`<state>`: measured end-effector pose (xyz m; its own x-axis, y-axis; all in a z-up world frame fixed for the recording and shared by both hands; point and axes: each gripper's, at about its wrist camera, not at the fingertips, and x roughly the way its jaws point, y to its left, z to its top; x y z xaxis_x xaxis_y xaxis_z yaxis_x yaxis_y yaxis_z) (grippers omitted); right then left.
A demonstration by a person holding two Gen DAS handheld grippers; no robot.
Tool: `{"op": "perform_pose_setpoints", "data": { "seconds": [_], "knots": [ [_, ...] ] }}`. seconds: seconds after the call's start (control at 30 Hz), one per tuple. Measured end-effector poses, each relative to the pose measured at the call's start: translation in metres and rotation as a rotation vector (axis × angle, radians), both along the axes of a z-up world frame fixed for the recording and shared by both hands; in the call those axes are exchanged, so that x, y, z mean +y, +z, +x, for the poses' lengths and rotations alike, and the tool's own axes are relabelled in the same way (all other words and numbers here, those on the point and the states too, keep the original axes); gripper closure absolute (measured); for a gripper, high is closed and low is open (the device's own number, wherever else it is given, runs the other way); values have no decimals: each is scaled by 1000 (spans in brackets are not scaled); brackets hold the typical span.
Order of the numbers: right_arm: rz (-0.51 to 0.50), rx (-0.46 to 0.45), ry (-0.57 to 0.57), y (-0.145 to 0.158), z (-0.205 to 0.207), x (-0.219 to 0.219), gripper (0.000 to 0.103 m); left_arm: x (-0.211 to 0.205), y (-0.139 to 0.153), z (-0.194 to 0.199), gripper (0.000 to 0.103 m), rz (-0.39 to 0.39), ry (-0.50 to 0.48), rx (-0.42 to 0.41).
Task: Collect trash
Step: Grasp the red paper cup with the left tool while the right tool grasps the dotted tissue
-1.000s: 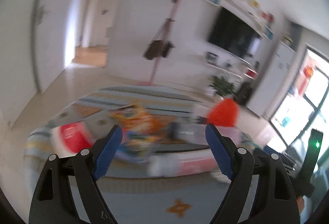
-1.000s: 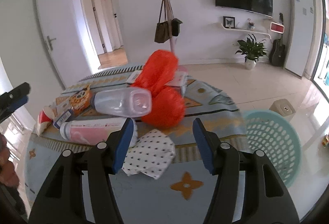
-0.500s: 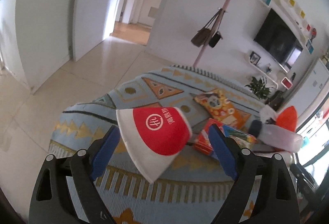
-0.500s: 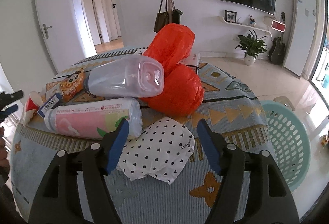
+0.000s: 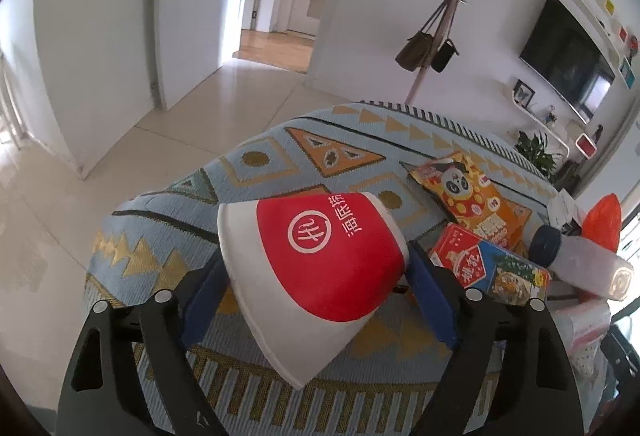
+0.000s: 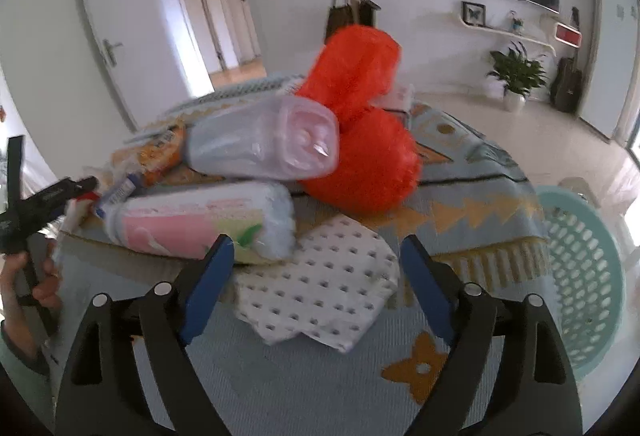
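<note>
A red-and-white paper bowl (image 5: 328,236) lies tilted on the patterned blue cloth (image 5: 320,132). It fills the gap of my left gripper (image 5: 316,276), whose jaws are closing around it; I cannot see the pads pressing. In the right wrist view a crumpled white dotted paper bag (image 6: 320,288) lies between the fingers of my right gripper (image 6: 316,242), whose jaws are opening and clear of it. Behind the bag are a pink tissue pack (image 6: 200,224), a clear plastic container (image 6: 260,144) and two red plastic bags (image 6: 360,140).
A teal laundry basket (image 6: 580,276) stands on the floor to the right of the cloth. An orange snack bag (image 5: 476,200) and a red-and-blue biscuit box (image 5: 488,268) lie right of the bowl. A person's hand (image 6: 36,284) shows at the left edge.
My left gripper swung left and down onto the paper bowl, which now fills its gap. My right gripper lowered a little toward the dotted bag and its fingers spread wider.
</note>
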<state>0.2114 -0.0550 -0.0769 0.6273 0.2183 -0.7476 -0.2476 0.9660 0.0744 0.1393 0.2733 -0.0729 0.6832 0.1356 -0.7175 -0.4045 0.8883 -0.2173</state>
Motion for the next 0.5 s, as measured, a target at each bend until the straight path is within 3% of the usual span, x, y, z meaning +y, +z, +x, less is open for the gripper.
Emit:
{"op": "perform_pose_setpoints", "data": {
  "seconds": [0.13,0.3,0.43,0.5],
  "knots": [
    [56,102,-60,-13,5,-17,22,-5,3,-1,22,20,-12,-22],
    [107,122,-53,-12,13,-12,26,-19,10,-4,22,81,-35,-51],
    [-44,95,-69,-15,12,13,36,-24,15,-8,22,109,-44,-67],
    [-71,81,-64,-14,8,18,50,-27,17,-11,22,114,-51,-73]
  ]
}}
